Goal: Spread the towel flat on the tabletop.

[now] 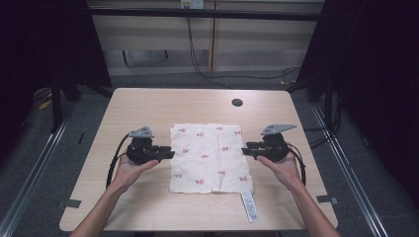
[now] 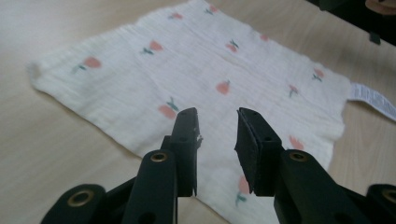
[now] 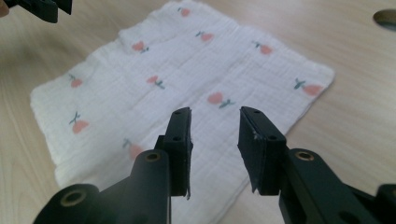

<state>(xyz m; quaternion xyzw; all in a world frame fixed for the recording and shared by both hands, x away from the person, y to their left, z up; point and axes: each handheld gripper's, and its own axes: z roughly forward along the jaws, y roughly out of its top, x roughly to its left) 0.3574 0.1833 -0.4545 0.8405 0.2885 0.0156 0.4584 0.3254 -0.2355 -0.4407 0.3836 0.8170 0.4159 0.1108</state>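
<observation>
Lay flat at the centre of the high view on the pale wooden table (image 1: 148, 106): a white cloth (image 1: 210, 157) printed with small red flowers, its label (image 1: 249, 206) trailing off the lower right corner. Flanked at mid-frame by the left gripper (image 1: 168, 154) at its left edge and the right gripper (image 1: 247, 150) at its right edge. Both sets of jaws parted, nothing between them, above the cloth edges in the gripper views. Seen in the table's upper right: a dark round hole (image 1: 237, 102).

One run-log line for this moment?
cloth: flat on table | left gripper: open, at cloth's left edge | right gripper: open, at right edge
</observation>
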